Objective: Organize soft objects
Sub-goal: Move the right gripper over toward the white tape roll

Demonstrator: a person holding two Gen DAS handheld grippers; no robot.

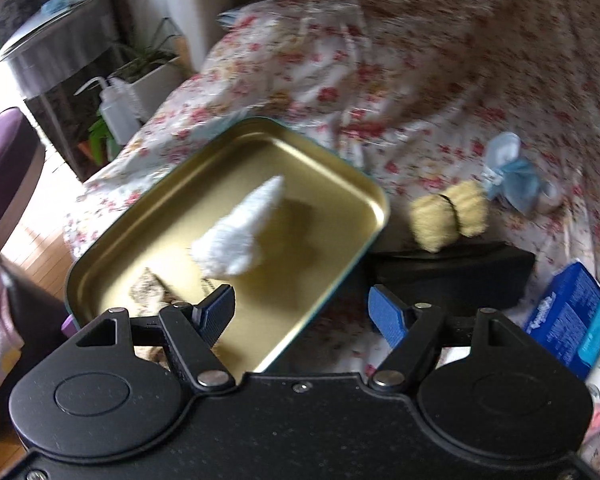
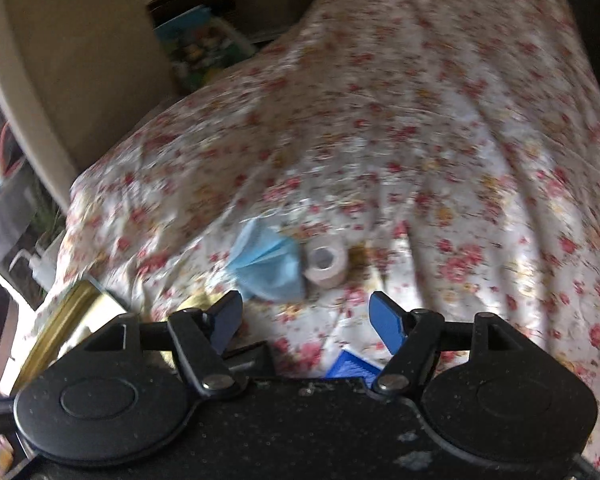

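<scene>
In the left wrist view a gold metal tray [image 1: 339, 184] lies on the floral cloth. A white fluffy piece [image 1: 240, 232] is over the tray, just beyond my open left gripper [image 1: 303, 312]; whether it rests or is falling I cannot tell. A beige fuzzy bundle with a black band [image 1: 447, 216] lies right of the tray, a blue face mask [image 1: 511, 176] beyond it. In the right wrist view my open, empty right gripper [image 2: 305, 314] is just short of the blue mask [image 2: 268, 264] and a pale tape roll [image 2: 325, 260]. The tray's edge [image 2: 68, 320] shows at lower left.
A black box [image 1: 451, 276] and a blue carton [image 1: 571, 316] lie right of the tray. A white squeeze bottle [image 1: 116, 108], a potted plant [image 1: 148, 60] and a steel table [image 1: 60, 40] stand left of the bed. A cream wall [image 2: 80, 60] is at left.
</scene>
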